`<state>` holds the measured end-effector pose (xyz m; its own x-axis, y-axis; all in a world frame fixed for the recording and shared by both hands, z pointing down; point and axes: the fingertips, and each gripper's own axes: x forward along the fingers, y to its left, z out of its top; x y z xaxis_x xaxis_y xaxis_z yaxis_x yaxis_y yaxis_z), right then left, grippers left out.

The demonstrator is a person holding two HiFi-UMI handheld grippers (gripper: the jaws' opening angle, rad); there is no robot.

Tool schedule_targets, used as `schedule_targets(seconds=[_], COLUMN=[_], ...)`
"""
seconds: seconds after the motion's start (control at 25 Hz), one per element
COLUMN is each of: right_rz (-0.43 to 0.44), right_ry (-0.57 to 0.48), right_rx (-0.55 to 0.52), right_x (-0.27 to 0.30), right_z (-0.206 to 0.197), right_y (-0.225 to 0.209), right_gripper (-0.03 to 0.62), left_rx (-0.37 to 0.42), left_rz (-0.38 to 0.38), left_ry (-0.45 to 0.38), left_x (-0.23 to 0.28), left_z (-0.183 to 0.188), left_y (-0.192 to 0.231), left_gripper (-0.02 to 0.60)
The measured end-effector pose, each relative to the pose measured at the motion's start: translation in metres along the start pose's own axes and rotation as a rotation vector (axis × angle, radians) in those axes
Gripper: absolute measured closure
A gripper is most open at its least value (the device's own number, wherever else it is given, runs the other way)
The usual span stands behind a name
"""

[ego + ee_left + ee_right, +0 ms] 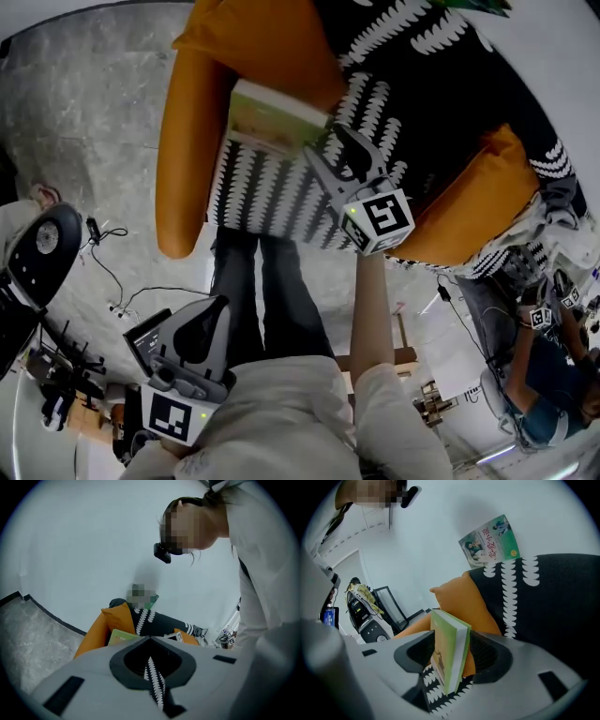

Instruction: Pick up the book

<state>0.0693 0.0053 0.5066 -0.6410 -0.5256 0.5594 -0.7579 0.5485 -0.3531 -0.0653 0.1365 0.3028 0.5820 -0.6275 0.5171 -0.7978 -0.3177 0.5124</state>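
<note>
A book (272, 117) with a green cover stands on edge on the seat of an orange armchair (187, 141), against its orange back cushion. In the right gripper view the book (450, 648) sits upright between the jaws of my right gripper (451, 641), which stands open around it, with a sliver of orange showing beside the right pad. From the head view the right gripper (317, 145) reaches in from the lower right. My left gripper (214, 309) hangs low by my legs, away from the chair, shut with nothing in it; in its own view the left gripper (150, 641) looks toward the book (119, 637).
A black cushion (272, 202) with white leaf rows covers the seat and back. A second green book (490, 541) rests atop the chair back. A cable (112, 272) trails on the grey floor. A seated person (553, 375) and equipment are at the right.
</note>
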Motion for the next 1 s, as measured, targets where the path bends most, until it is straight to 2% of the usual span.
schedule_targets(seconds=[0.16, 0.48, 0.76, 0.92, 1.0], right_rz=[0.011, 0.106, 0.230, 0.209, 0.193], right_ry=[0.003, -0.006, 0.033, 0.038, 0.023], right_rx=[-0.014, -0.029, -0.040, -0.011, 0.006], right_x=[0.015, 0.032, 0.054, 0.063, 0.066], right_z=[-0.005, -0.004, -0.014, -0.020, -0.019], right_y=[-0.009, -0.006, 0.026, 0.029, 0.030], right_gripper=[0.365, 0.365, 0.372, 0.431, 0.436], left_rx=[-0.032, -0.057, -0.065, -0.063, -0.063], left_rz=[-0.012, -0.010, -0.005, -0.006, -0.003], left_ry=[0.015, 0.034, 0.033, 0.034, 0.035], left_x=[0.008, 0.017, 0.022, 0.024, 0.023], left_z=[-0.008, -0.010, -0.008, -0.005, -0.007], left_y=[0.001, 0.003, 0.004, 0.005, 0.006], left_gripper=[0.572, 0.572, 0.572, 0.573, 0.572])
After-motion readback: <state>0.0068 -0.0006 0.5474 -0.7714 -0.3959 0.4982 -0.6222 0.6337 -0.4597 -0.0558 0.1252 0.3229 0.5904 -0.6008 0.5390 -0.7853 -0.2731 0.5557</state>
